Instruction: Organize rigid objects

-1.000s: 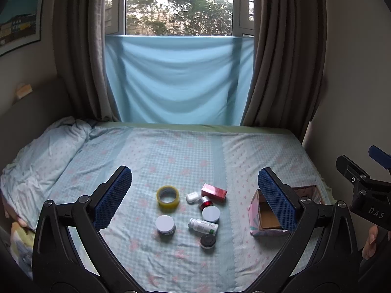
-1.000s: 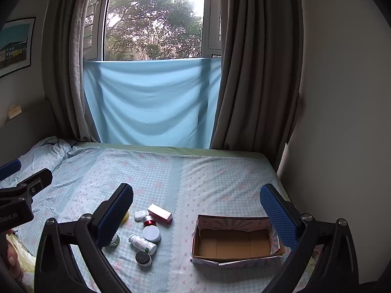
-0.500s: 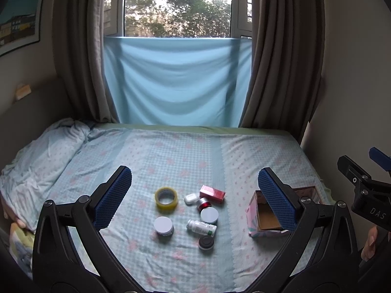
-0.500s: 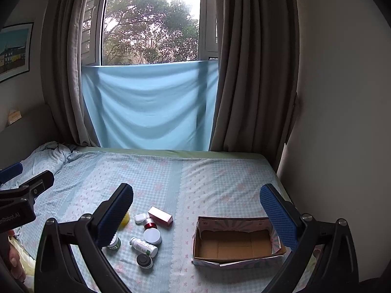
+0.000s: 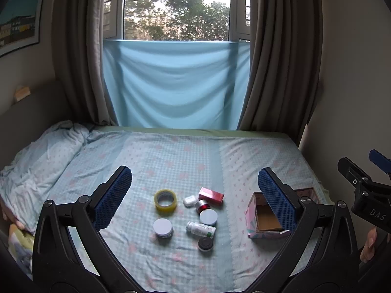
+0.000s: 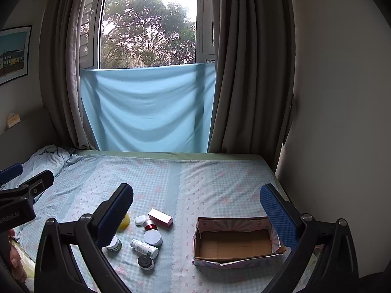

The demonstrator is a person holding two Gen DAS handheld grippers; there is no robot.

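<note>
Small objects lie clustered on the bed: a yellow tape roll [image 5: 165,201], a red box [image 5: 211,195], a white case [image 5: 190,200], a red-banded jar [image 5: 202,205], a white-lidded jar [image 5: 208,217], another white-lidded jar [image 5: 163,228], a white bottle lying down [image 5: 200,228] and a black-lidded jar [image 5: 205,243]. An open, empty cardboard box [image 6: 234,241] sits to their right. My left gripper [image 5: 195,195] and right gripper [image 6: 196,210] are both open, empty and held above the bed short of the objects.
The bed [image 5: 171,156] has a checked blue sheet, with rumpled bedding [image 5: 39,161] at the left. Curtains and a blue cloth cover the window behind. A wall [image 6: 342,122] runs close along the right side.
Both grippers have tilted and drawn back slightly, so the objects sit a little lower in view. Nothing on the bed has moved.
</note>
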